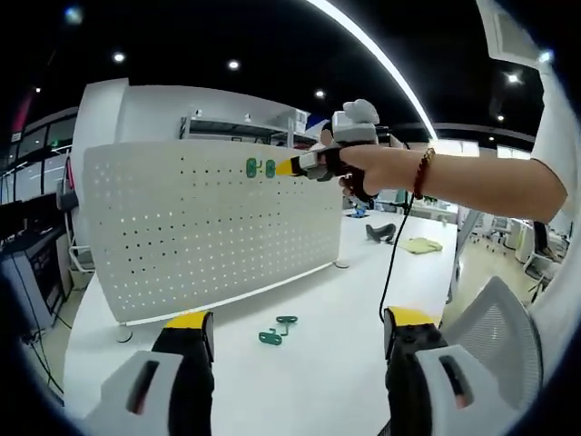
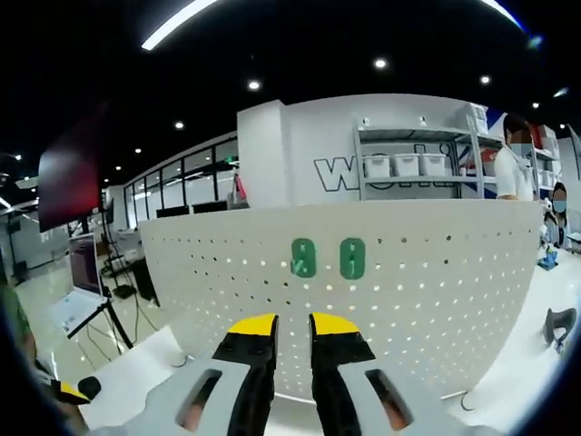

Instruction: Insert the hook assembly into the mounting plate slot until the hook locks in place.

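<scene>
1. The left claw (image 1: pixel 300 338) is held low, its two yellow-tipped jaws spread wide apart with nothing between them.
2. The right claw (image 2: pixel 292 329) is raised with its jaws drawn nearly together, a thin gap left, nothing gripped.
3. In the left gripper view, the right claw is carried by a hand (image 1: pixel 363 168) on an outstretched bare forearm, a beaded bracelet worn at the wrist.

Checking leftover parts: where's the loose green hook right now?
In the left gripper view, the loose green hook lies flat on the white table, in front of the pegboard, between the left gripper's fingers.
</scene>
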`<state>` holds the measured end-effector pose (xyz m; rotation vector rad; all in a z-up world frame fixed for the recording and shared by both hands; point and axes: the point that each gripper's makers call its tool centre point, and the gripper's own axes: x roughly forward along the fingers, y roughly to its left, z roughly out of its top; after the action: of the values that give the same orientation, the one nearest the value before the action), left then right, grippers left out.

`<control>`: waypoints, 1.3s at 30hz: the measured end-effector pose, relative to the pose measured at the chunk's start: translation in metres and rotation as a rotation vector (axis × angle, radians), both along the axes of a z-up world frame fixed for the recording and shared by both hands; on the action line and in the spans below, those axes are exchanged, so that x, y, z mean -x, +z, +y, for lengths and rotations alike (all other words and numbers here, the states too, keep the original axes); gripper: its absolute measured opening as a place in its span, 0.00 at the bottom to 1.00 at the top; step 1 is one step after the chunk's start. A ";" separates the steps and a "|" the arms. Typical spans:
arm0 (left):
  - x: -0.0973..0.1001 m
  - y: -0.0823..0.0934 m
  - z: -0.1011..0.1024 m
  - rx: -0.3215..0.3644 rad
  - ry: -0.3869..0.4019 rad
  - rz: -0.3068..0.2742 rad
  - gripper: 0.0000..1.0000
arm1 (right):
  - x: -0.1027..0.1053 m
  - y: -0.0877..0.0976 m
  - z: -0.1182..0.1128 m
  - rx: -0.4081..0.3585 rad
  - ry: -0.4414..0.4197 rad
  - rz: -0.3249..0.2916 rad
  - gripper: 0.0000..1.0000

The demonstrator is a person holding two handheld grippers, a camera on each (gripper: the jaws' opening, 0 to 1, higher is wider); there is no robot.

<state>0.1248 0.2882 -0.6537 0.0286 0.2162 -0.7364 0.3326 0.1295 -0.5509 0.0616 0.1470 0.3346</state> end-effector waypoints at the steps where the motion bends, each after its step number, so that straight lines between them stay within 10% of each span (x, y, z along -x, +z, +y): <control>1: 0.000 0.000 -0.001 0.006 0.000 0.000 0.78 | 0.003 -0.001 0.000 0.002 0.007 -0.003 0.13; 39: -0.030 -0.045 -0.049 -0.090 0.031 0.128 0.74 | 0.072 -0.054 0.003 -0.075 0.217 0.025 0.27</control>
<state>0.1550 0.2389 -0.6985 0.0636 0.3714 -0.6982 0.2606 0.1325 -0.6053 0.1247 0.1660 0.5558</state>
